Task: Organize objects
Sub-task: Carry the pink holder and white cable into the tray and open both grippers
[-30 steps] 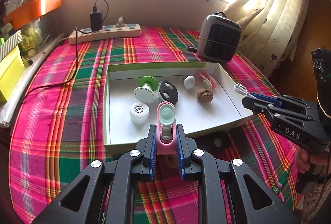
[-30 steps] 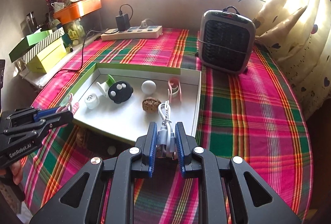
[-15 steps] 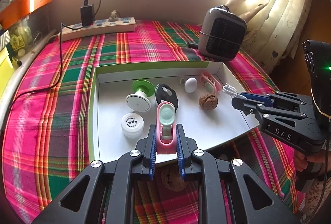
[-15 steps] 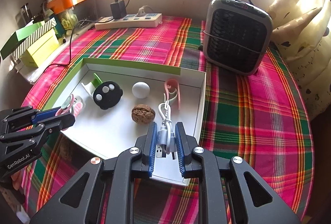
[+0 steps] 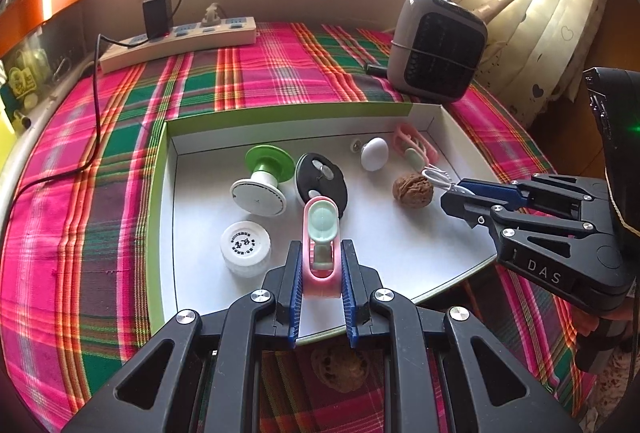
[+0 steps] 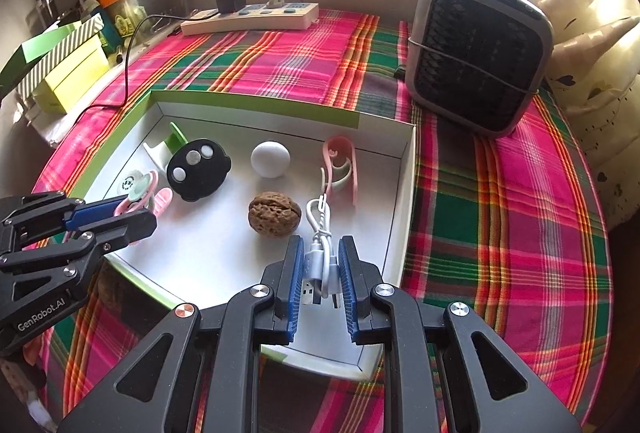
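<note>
our left gripper (image 5: 320, 265), low centre of its frame, is clamped on a pink plastic clip with a mint pad (image 5: 321, 233); our right gripper (image 6: 320, 269) pinches a coiled white usb cable (image 6: 320, 245). both hang over the shallow white cardboard tray with a green rim (image 5: 400, 245), near a brown walnut (image 6: 274, 213). we judge this the placing step; next, lower and release onto bare floor.

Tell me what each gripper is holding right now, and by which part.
Left gripper grips the pink clip by its near end. Right gripper grips the bundled white cable at its plug end.
</note>
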Available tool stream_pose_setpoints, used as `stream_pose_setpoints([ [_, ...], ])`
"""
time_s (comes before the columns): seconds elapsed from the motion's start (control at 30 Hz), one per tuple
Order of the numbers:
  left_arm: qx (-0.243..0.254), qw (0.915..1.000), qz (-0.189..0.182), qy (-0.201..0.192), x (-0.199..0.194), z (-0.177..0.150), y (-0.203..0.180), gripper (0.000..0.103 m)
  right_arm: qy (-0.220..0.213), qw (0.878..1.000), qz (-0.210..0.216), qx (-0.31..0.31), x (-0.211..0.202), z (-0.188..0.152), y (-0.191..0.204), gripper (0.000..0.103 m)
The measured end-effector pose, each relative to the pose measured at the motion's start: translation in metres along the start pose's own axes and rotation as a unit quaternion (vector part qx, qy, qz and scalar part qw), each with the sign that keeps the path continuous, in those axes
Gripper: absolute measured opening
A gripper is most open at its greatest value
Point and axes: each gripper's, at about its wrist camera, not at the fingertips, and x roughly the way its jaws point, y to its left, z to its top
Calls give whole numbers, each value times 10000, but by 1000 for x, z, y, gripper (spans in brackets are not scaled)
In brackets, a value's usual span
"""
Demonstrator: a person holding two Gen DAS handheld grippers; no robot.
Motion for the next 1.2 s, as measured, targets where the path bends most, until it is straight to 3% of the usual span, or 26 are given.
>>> stream_pose_setpoints([
  [1.2,-190,9997,157,97,16,9,13,16,-96,9996,-267,-73,18,9,3,19],
])
